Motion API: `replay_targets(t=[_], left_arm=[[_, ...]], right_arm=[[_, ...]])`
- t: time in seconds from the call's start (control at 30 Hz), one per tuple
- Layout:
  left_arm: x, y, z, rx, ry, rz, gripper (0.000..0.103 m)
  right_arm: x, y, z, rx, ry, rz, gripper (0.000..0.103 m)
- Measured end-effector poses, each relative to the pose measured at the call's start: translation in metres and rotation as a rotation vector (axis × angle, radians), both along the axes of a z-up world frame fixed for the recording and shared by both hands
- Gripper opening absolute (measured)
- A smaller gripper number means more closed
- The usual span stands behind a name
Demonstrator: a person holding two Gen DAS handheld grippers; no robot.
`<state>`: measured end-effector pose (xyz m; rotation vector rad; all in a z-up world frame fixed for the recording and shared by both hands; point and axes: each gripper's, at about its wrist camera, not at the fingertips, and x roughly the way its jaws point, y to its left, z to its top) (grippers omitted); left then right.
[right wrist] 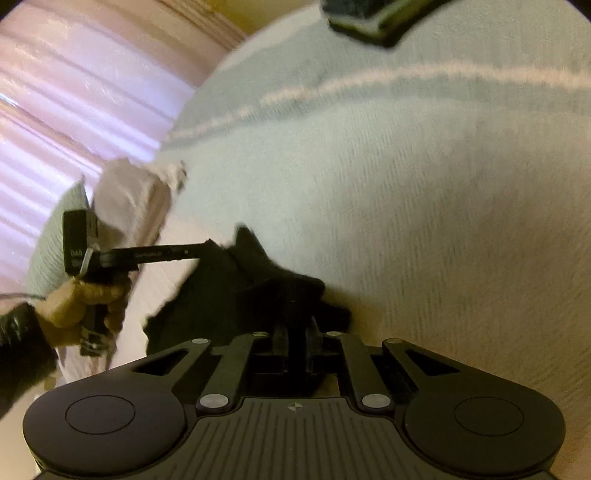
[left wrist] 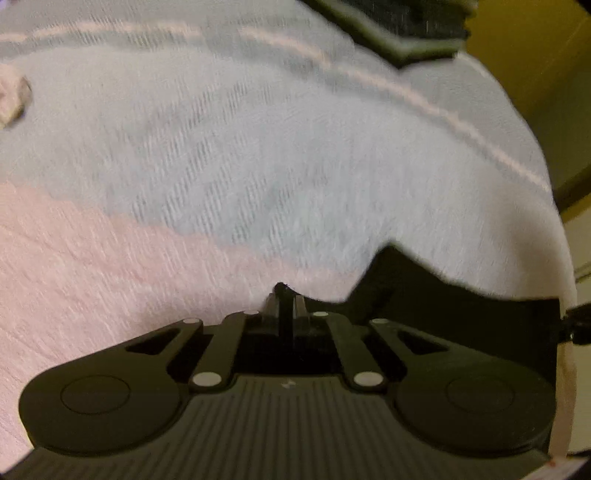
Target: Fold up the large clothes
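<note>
Bedspread, pale blue-grey with pink stripe, fills both wrist views. Black garment lies bunched at near edge of it, between both grippers. Right gripper has jaws closed, tips buried in black cloth, gripping fold. Left gripper also closed, tips pinching black fabric edge against pink cover. Person's left hand, dark sleeve at wrist, grasps left tool's handle. Second dark folded item rests at far edge of bed. Views motion-blurred.
</note>
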<state>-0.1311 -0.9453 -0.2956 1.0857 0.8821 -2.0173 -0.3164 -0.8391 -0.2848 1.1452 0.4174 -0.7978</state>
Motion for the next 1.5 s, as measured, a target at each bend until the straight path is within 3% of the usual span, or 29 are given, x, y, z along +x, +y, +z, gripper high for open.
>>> replay_targets(t=[0.1,0.23,0.37,0.47,0.63,0.73,0.8,0.9,1.03,1.2,1.3,1.4,1.5], left_arm=[[0.001,-0.005,0.015,-0.048,0.044,0.017,0.003],[-0.006,-0.006,-0.001,-0.037,0.003,0.006,0.003],[0.002,-0.002,-0.008,-0.023,-0.020,0.043,0.005],[0.020,0.003,0.004,-0.049,-0.045,0.102,0.005],[0.048,0.034,0.046,-0.109,-0.062,0.146,0.006],[0.048,0.074,0.064,-0.091,-0.034,0.107,0.006],[0.042,0.100,0.061,-0.046,-0.002,0.067,0.008],[0.031,0.122,0.031,-0.018,-0.058,0.016,0.009],[0.046,0.099,0.001,-0.031,-0.033,0.133,0.003],[0.057,0.080,-0.003,-0.043,0.008,0.157,0.003],[0.059,0.087,0.009,-0.064,0.002,0.148,0.003],[0.071,0.096,0.015,-0.070,-0.005,0.160,0.005],[0.079,0.095,0.000,-0.052,-0.011,0.162,0.004]], right_arm=[[0.000,-0.002,-0.012,0.020,0.021,-0.016,0.003],[0.001,-0.005,-0.032,0.060,0.027,-0.015,0.004],[-0.008,-0.004,-0.021,0.031,0.089,-0.009,0.028],[-0.015,0.002,0.002,-0.024,0.146,-0.023,0.029],[0.015,0.016,0.041,-0.173,0.115,0.136,0.029],[0.054,0.017,0.031,-0.165,0.076,0.293,0.029],[0.077,0.011,0.013,-0.130,0.095,0.381,0.029],[0.087,-0.004,-0.013,-0.130,0.106,0.400,0.027],[0.075,-0.013,-0.022,-0.126,0.078,0.375,0.016],[0.079,0.027,0.008,-0.187,0.167,0.360,0.018],[0.102,0.060,0.023,-0.188,0.096,0.430,0.022],[0.131,0.088,0.004,-0.150,0.084,0.521,0.024],[0.127,0.102,-0.025,-0.135,0.129,0.507,0.023]])
